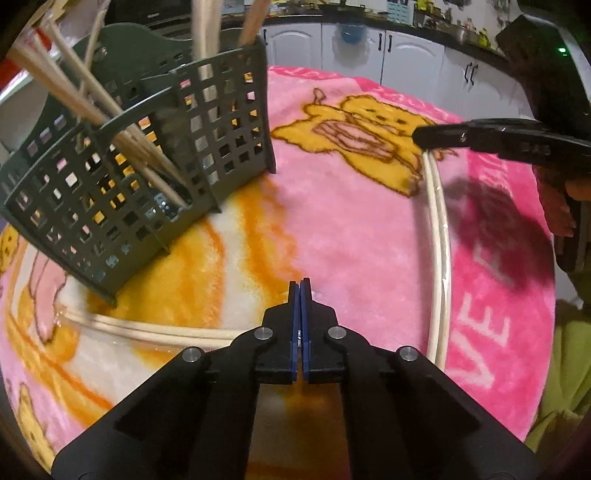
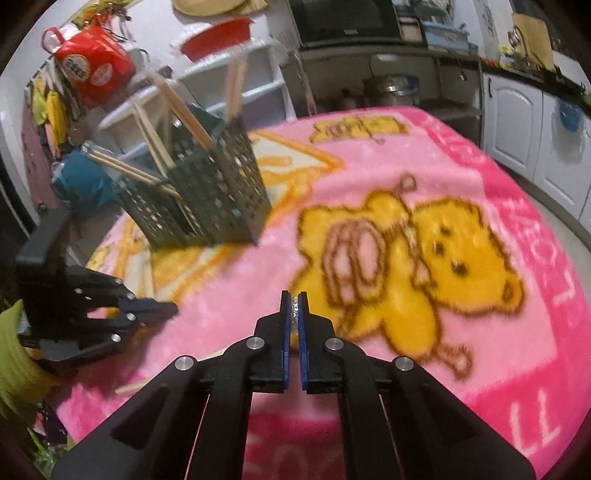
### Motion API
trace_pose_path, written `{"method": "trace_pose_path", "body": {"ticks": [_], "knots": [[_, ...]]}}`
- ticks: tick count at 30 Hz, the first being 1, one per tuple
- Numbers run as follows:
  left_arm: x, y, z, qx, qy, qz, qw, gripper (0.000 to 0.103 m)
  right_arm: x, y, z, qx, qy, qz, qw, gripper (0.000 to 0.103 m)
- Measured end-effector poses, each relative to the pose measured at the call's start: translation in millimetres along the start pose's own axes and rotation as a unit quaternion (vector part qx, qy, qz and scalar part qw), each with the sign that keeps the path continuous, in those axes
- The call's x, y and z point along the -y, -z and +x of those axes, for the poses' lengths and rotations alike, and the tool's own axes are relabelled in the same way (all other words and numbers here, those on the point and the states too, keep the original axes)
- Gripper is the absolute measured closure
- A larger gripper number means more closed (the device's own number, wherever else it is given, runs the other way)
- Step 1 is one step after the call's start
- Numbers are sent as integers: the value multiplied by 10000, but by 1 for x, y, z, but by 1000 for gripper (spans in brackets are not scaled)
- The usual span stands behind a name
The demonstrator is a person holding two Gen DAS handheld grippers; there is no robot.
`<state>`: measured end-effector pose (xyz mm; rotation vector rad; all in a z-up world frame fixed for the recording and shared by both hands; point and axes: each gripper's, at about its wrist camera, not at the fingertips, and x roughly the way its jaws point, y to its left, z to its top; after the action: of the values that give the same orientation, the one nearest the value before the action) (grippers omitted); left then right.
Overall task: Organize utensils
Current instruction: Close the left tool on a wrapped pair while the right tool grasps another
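A dark green perforated utensil basket stands on the pink blanket and holds several wooden chopsticks; it also shows in the right wrist view. My left gripper is shut and empty, low over the blanket, with a wrapped chopstick pair lying just to its left. My right gripper is shut on one end of a second wrapped chopstick pair, which trails down the blanket. The right gripper also shows in the left wrist view. The left gripper also shows in the right wrist view.
The table is covered by a pink and yellow bear-print blanket. White cabinets stand behind it. A shelf unit with a red bag and a red bowl stands at the back left.
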<state>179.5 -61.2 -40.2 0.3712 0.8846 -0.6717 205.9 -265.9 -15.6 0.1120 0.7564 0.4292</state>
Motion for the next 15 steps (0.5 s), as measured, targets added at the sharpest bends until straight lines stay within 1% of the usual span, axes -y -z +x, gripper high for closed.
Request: {"method": "trace_pose_path", "body": {"ticks": [5,12,13,15], "knots": [[1,2,-10,88,-5,-28,10000,103,-15,-16,-16,280,-151,-177,9993,99],[-10,-3,-49,534,41,-311,9981,103,-34,-31,-33,549,-308,-387,9973,99],[-10,-4,-53,580,49,-274,9979,103,-37,-33,-35,588,-325,-419,9969,99],[-6,-3,-57,599,50,-31,9982,103,-39,-37,-38,642,-357,-437,9963,99]]}}
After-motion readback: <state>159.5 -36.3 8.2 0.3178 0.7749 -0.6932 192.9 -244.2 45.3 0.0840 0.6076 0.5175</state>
